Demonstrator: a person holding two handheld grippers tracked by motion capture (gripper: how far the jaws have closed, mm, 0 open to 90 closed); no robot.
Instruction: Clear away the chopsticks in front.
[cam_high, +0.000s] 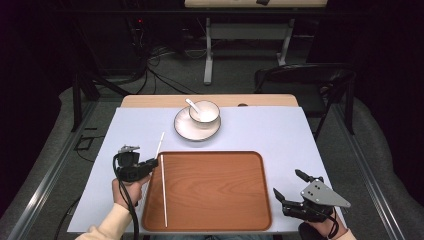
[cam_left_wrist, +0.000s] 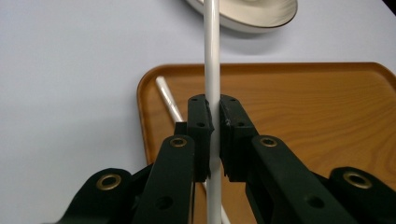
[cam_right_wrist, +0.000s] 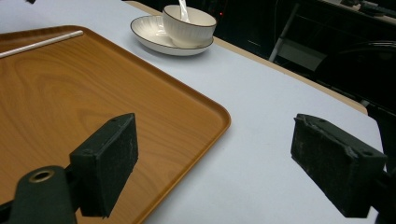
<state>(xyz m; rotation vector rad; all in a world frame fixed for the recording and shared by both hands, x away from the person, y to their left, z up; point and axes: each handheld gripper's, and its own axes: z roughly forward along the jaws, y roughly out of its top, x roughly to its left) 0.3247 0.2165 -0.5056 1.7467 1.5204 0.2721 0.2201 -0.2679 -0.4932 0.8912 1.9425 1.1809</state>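
Dark floor and trailing cables surround a wooden table (cam_high: 150, 101) under a smooth pale lavender sheet (cam_high: 280, 135); landmark item, a rounded-corner wooden tray (cam_high: 215, 190) with raised lip and visible grain, lies at the near middle of the sheet. Left gripper (cam_left_wrist: 215, 116), black, jointed, brass-ringed pivots, matte ribbed pads: jaws drawn together and clamped on a white chopstick (cam_left_wrist: 211, 56), a thin, straight, glossy round rod. Held chopstick stands between the pads and runs on past them, away from the hand, over the tray's left rim toward the far side; in the high view its free end (cam_high: 160, 142) shows beyond the tray's far-left corner, slightly slanted. Second white chopstick (cam_high: 163, 190), same make, lies flat inside the tray along its left edge, running from the far rim nearly to the near rim, just beside the left gripper (cam_high: 145, 167). Right gripper (cam_right_wrist: 224, 163), same black build, grey three-cornered plate on top: jaws wide apart, nothing between the coarse pads, hovering off the tray's near-right corner above the sheet; seen also in the high view (cam_high: 290, 185). Beyond the tray's far edge, near the middle: cream glazed saucer (cam_high: 185, 131) with dark rim, bearing a matching round bowl (cam_high: 205, 114) with a white spoon (cam_high: 192, 105) leaning in it. Black chair (cam_high: 305, 80) stands beyond the table, far right of the tray.
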